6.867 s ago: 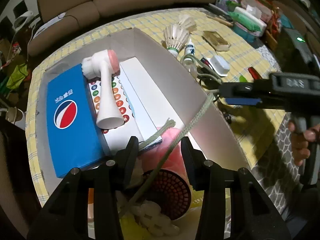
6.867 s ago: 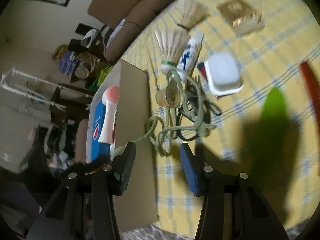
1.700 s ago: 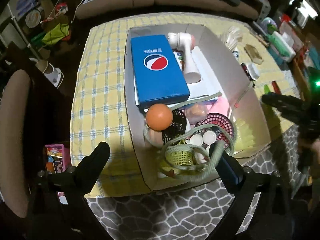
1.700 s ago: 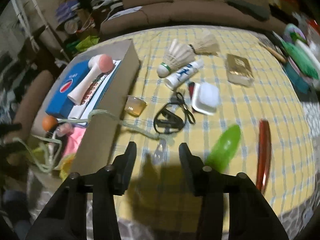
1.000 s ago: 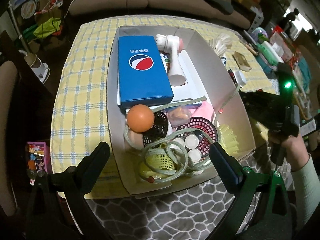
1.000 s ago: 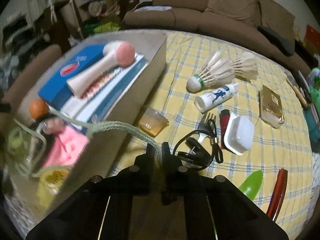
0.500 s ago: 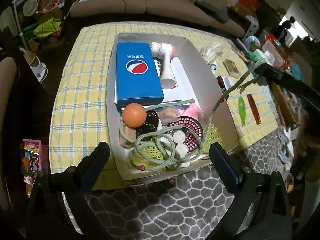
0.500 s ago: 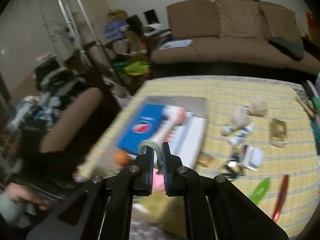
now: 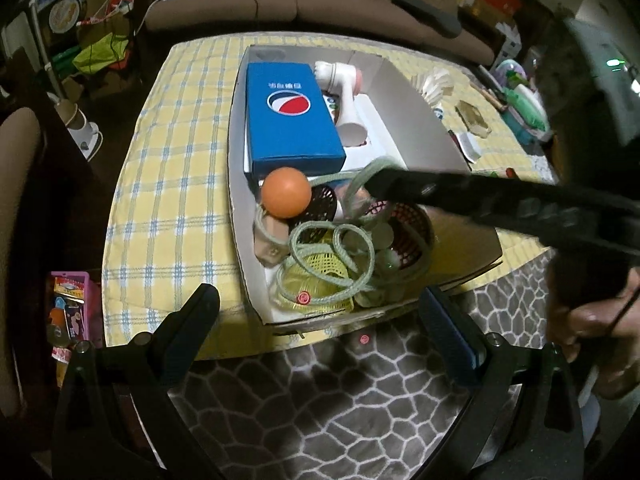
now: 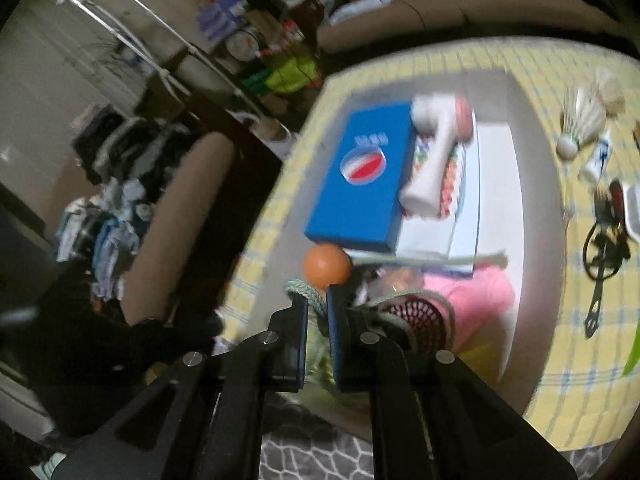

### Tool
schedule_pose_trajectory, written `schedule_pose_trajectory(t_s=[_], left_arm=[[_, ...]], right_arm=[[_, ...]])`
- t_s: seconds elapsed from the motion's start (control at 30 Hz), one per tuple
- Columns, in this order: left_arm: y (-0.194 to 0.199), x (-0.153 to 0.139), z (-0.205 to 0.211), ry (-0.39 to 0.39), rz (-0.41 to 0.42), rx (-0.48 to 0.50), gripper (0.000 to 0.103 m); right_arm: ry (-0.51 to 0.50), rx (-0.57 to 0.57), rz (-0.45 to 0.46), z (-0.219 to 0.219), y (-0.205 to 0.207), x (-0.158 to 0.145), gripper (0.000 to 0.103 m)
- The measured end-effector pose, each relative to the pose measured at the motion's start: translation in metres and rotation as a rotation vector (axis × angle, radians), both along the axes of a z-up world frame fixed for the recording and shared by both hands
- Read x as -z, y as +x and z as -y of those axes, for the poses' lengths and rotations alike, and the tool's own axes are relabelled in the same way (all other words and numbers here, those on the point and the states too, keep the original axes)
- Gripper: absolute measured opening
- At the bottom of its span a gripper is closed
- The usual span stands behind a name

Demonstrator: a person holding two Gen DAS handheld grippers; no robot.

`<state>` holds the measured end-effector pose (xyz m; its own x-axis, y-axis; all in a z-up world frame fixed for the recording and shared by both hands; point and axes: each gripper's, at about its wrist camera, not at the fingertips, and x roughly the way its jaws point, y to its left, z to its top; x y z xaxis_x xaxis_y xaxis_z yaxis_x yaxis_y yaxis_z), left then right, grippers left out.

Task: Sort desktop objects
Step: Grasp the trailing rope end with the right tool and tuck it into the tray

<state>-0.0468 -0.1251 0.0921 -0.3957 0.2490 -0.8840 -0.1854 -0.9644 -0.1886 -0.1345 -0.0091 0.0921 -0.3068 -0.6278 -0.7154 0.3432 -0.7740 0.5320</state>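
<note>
Hanging over the near end of the cardboard box, the right gripper has the end loop of the green rope between its fingers, and the jaws are parting; the pads look to be barely off the cord, though motion blur leaves contact uncertain. Most of the rope already lies coiled inside the box on the yellow mesh basket and the red mesh basket, directly below the fingertips, so the cord's free end should fall inside the walls. The orange ball sits just to the left of the loop, and the blue carton and the white facial brush fill the far half.

The left gripper hovers nearer, off the tabletop edge, fingers spread wide and empty, pointing down at the box.

Items judged still unsorted lie right of the box: shuttlecocks, a white tube, a black cable. The right hand is the nearer to them; the box's right wall stands between.
</note>
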Motion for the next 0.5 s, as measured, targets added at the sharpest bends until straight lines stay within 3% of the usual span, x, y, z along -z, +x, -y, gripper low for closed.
schedule_pose_trajectory(t_s=[0.03,0.07,0.1,0.17,0.37,0.5], left_arm=[[0.0,0.001,0.0,0.001,0.001,-0.001,0.1],[0.0,0.001,0.0,0.0,0.001,-0.002,0.1],[-0.001,0.001,0.0,-0.002,0.0,-0.003,0.1],[-0.001,0.0,0.0,-0.003,-0.004,-0.004,0.1],[0.0,-0.003,-0.005,-0.016,-0.016,0.0,0.1],[0.002,-0.004,-0.007,-0.014,-0.017,0.001,0.1]], right_arm=[[0.034,0.018,0.037,0.001,-0.004,0.008,0.018],[0.053,0.035,0.065,0.0,-0.006,0.014,0.032],[0.065,0.05,0.084,-0.002,-0.007,0.017,0.04],[0.078,0.07,0.081,-0.008,-0.008,0.017,0.041],[0.074,0.081,0.036,-0.029,-0.001,-0.009,0.076],[0.061,0.076,0.026,-0.039,0.007,-0.02,0.08]])
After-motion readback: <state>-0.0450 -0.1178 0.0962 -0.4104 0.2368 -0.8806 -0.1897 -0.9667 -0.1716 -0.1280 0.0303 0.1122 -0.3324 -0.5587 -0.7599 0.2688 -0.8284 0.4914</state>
